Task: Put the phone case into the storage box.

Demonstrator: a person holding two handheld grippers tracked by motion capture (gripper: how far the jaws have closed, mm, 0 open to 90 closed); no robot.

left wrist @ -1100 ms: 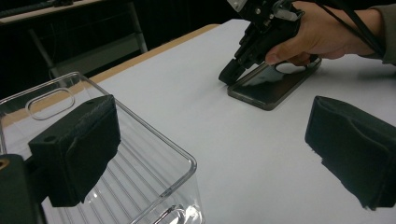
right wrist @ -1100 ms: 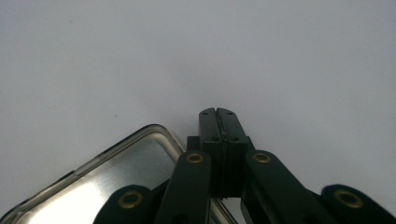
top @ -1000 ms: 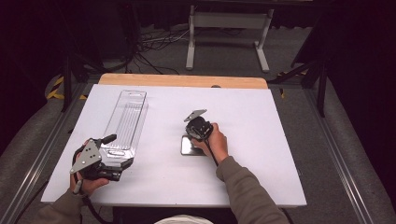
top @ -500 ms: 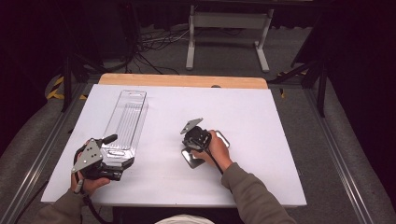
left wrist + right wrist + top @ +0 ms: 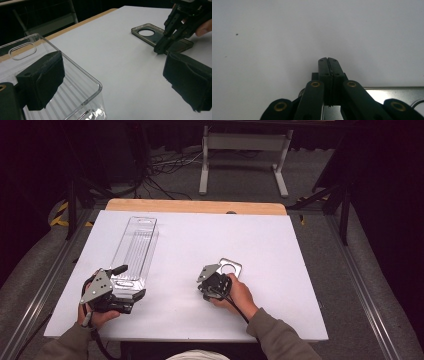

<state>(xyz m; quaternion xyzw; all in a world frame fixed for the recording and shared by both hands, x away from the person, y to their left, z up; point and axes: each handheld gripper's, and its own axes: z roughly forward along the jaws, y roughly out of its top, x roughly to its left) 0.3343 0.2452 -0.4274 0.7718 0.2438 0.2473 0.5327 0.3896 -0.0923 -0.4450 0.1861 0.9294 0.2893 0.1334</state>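
A flat metal plate point(image 5: 231, 267) with a round hole lies right of the table's middle; it shows again as the plate point(image 5: 150, 33) and as a bright strip of plate point(image 5: 387, 96). My right gripper point(image 5: 206, 290) is shut with nothing between its pads, and the right gripper point(image 5: 159, 51) has its tips down on the white table at the plate's near edge. From its own camera the right gripper point(image 5: 328, 60) points at bare table. My left gripper point(image 5: 131, 282) is open at the near end of a clear plastic tray point(image 5: 136, 245). One pad point(image 5: 41, 80) hangs over the tray point(image 5: 82, 82), the other pad point(image 5: 190, 85) outside it.
The white table point(image 5: 300, 285) has bare room at the right and along its front edge. A wooden strip point(image 5: 195, 206) runs along the far edge. Beyond it are a metal stand point(image 5: 242, 142) and cables on the floor.
My right hand has slid toward the near edge of the table with its jaws shut, uncovering the plate's far end and round hole. The left hand has stayed put.
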